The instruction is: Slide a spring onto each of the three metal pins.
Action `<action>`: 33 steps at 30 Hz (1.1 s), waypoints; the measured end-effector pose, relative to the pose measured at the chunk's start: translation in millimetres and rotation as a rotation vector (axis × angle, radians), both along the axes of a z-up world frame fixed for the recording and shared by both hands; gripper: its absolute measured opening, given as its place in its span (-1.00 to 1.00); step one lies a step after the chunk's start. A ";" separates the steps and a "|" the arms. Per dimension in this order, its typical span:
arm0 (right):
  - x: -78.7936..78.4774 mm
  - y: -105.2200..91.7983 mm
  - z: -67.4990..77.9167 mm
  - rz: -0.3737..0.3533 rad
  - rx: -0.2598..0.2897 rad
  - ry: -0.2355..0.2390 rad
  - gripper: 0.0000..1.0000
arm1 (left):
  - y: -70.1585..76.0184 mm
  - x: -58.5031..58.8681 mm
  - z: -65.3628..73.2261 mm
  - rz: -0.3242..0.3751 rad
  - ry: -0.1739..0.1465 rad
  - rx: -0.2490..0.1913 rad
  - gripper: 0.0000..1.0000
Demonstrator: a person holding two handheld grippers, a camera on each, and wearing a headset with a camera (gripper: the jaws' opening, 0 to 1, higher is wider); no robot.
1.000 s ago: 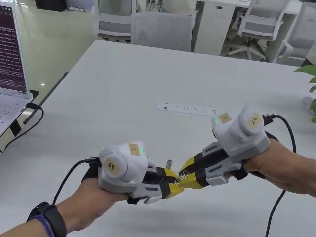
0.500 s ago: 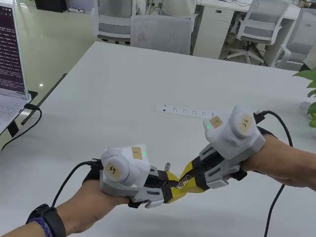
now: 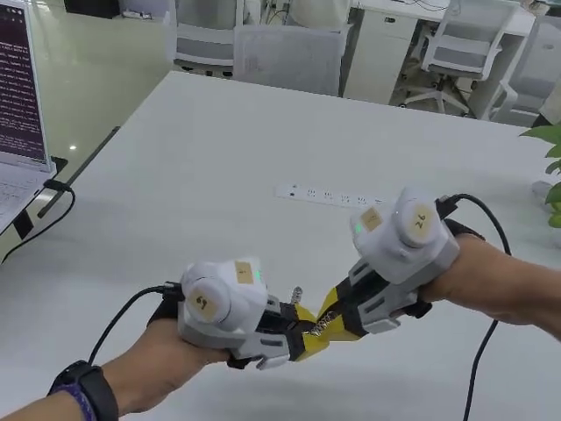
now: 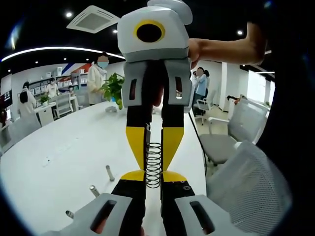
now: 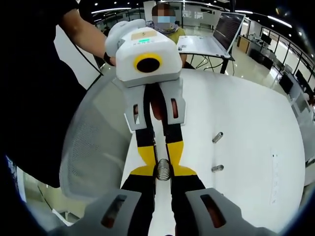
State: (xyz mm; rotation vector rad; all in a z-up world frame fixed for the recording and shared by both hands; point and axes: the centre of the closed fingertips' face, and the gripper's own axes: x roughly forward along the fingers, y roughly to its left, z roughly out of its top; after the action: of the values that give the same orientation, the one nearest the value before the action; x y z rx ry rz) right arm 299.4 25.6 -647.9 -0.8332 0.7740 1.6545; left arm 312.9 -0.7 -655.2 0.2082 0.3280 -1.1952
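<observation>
Working over a white table (image 3: 219,158) in an open office: laptop (image 3: 17,96) off its left side, white power strip (image 3: 329,195) lying mid-table, grey office chairs (image 3: 285,53) along the far edge, potted plant (image 3: 550,167) at the right. Left gripper (image 4: 153,178) and right gripper (image 5: 164,173) meet tip to tip above the near table, each with jaws pinched on the same spring (image 4: 154,162), which is held off the surface. Three metal pins (image 4: 93,191) stand upright on the table just beside the joined tips; in the head view one pokes up behind them.
</observation>
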 end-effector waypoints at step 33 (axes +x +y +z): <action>18.8 -33.2 -18.2 -0.101 -0.046 -0.025 -0.84 | 60.0 -6.0 -28.8 0.151 0.110 0.055 -0.43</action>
State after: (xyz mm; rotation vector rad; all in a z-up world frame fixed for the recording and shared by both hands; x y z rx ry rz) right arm 318.2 -7.5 -666.1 -0.8320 0.8259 1.5397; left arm 306.9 59.3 -684.0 0.1625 0.4653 -1.0510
